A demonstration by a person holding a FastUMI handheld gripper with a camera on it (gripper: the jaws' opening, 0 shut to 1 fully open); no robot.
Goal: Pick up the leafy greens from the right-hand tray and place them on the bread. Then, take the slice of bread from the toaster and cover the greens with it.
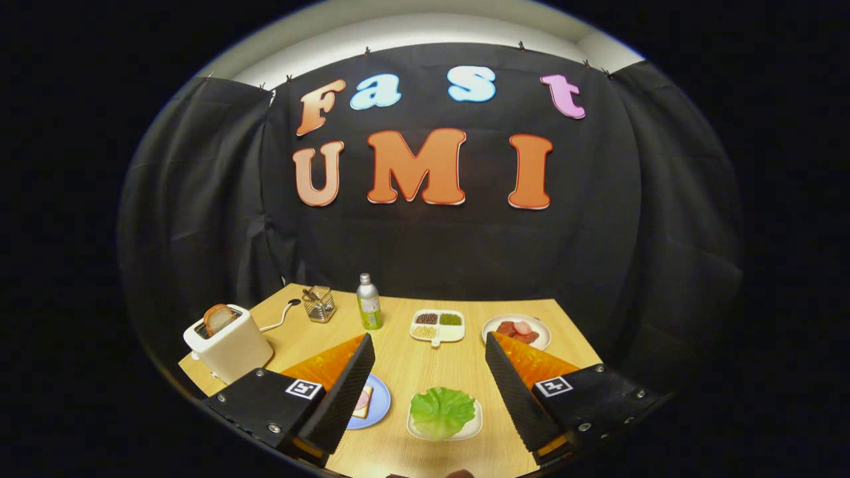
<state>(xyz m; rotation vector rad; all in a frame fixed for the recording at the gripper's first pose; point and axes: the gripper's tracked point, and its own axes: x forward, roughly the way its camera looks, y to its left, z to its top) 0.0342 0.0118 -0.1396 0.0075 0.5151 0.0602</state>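
Released gripper hovers above the leafy greens near the desk's front edge; next, likely descend and grasp them.

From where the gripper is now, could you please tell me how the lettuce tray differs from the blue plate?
The lettuce tray is white and squarish; the blue plate is round. The tray holds a green lettuce leaf and lies between the open gripper's fingers; the plate carries bread with a pink slice and sits partly hidden behind the left finger. Both rest on the wooden table.

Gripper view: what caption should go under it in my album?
Open gripper above lettuce on a white tray; toaster holds bread.
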